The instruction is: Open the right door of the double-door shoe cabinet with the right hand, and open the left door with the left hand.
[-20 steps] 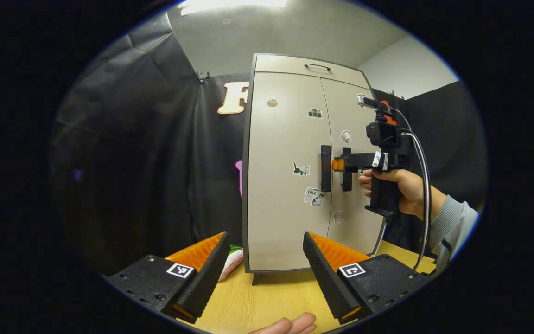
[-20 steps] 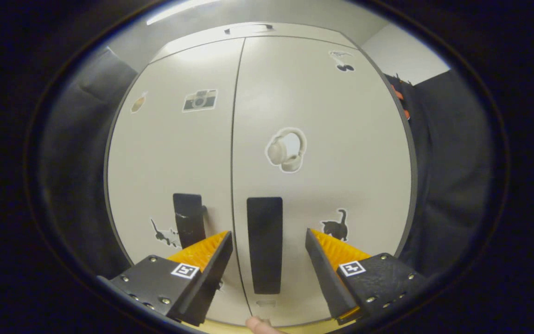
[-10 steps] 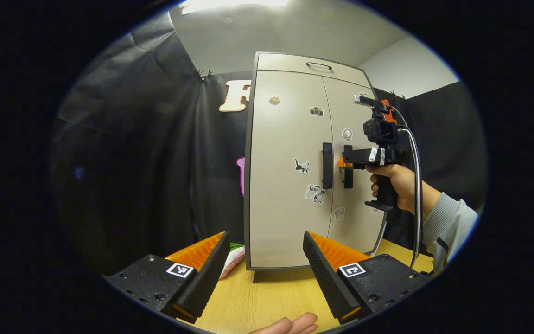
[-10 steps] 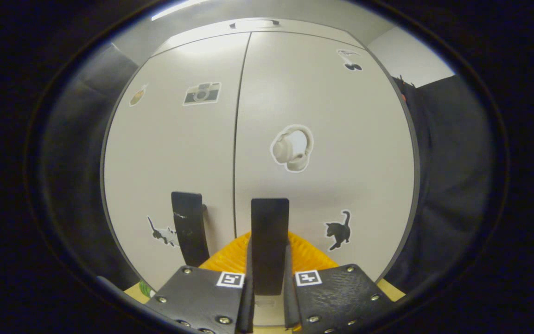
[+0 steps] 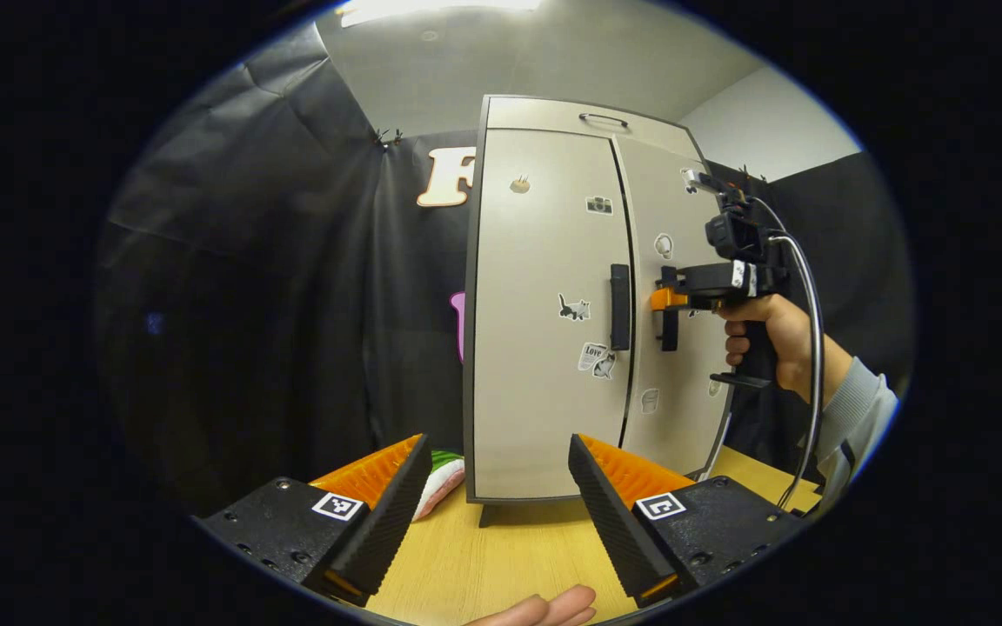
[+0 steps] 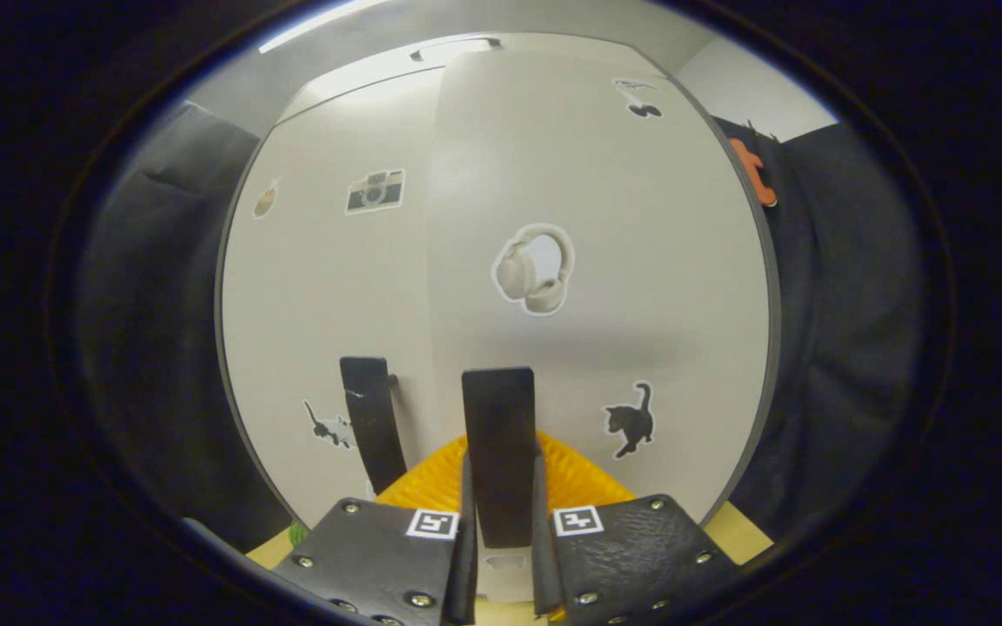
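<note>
The beige double-door shoe cabinet (image 5: 544,261) stands upright on the table, stickers on both doors. In the left gripper view my left gripper (image 5: 501,487) is open and well short of the cabinet, nothing between its fingers. The left door (image 5: 536,365) is closed, with its black handle (image 5: 619,306) free. The right door (image 5: 684,409) stands slightly ajar, a dark gap along the centre seam. In the right gripper view my right gripper (image 6: 501,530) is shut on the right door's black handle (image 6: 498,435). The left handle (image 6: 372,430) sits just beside it.
The cabinet rests on a light wooden table (image 5: 501,556). A green, pink and white object (image 5: 443,474) lies at the cabinet's left foot. A top drawer with a handle (image 5: 603,117) sits above the doors. A hand (image 5: 544,609) shows at the bottom edge.
The right gripper went from open around the right handle to shut on it. The right door has since swung a little outward. The left gripper has stayed open and barely moved.
</note>
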Demonstrator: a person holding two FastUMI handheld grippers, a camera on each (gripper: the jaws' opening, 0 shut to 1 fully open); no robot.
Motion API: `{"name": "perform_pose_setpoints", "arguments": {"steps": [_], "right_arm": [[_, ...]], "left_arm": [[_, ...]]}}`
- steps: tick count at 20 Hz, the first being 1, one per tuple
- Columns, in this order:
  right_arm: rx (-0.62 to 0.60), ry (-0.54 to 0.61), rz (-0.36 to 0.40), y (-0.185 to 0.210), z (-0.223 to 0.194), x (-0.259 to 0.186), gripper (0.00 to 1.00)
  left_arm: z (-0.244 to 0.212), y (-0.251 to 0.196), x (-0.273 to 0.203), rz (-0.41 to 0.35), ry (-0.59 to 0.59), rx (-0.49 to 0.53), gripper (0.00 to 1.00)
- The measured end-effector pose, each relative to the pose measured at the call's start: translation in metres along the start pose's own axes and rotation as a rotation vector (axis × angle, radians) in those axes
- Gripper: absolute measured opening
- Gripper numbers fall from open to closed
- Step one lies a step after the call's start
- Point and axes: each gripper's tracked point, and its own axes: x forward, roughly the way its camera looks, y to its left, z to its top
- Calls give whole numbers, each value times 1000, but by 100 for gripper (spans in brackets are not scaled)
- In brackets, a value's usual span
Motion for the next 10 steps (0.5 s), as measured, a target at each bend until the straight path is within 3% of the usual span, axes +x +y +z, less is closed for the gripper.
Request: {"name": "perform_pose_setpoints", "arguments": {"steps": [10], "right_arm": [[-79,22,120,-19,-3,-58,26]], "left_arm": [[3,-9,-4,12,-4,3,98]]}}
